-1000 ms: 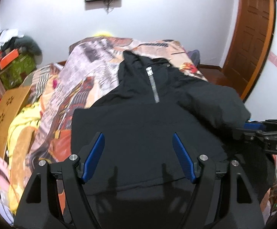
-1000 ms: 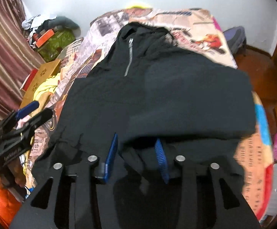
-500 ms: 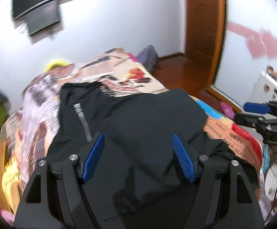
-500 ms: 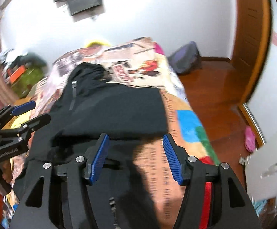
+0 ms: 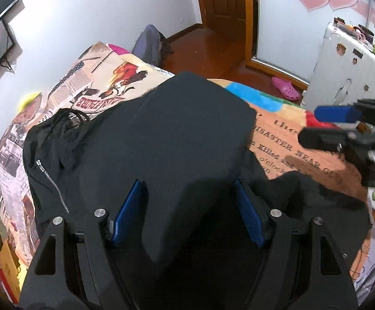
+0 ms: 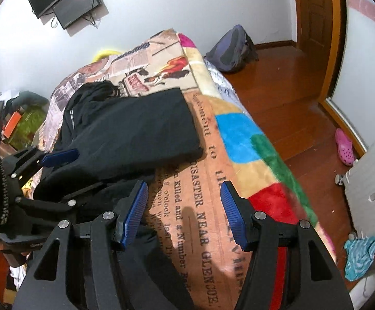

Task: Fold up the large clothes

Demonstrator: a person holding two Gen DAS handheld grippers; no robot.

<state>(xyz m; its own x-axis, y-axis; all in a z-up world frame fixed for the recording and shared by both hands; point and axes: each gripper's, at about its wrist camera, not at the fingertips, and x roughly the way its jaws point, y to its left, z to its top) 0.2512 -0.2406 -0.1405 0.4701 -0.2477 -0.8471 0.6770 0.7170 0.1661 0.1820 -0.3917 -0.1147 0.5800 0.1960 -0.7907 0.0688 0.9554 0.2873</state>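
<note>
Both tongs are seen spread wide, nothing gripped. The left gripper (image 5: 190, 206) is held low over the hoodie (image 5: 161, 134), fabric bulging between its pads. The right gripper (image 6: 183, 211) is held over bare blanket (image 6: 241, 139) (the hoodie lies at ten o'clock from it). The hoodie's long axis runs toward eleven o'clock, hood farthest; the left is judged nearer.

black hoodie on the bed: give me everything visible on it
The black hoodie is soft matte fabric, lying flat on the printed blanket. Its hood is bunched at the far end, with a drawcord and a silver half zipper below it. One side is folded over the body into a flat panel with a straight edge. The near hem is rumpled. The left tool sits open over the panel; the right tool is open, beside it.
</note>
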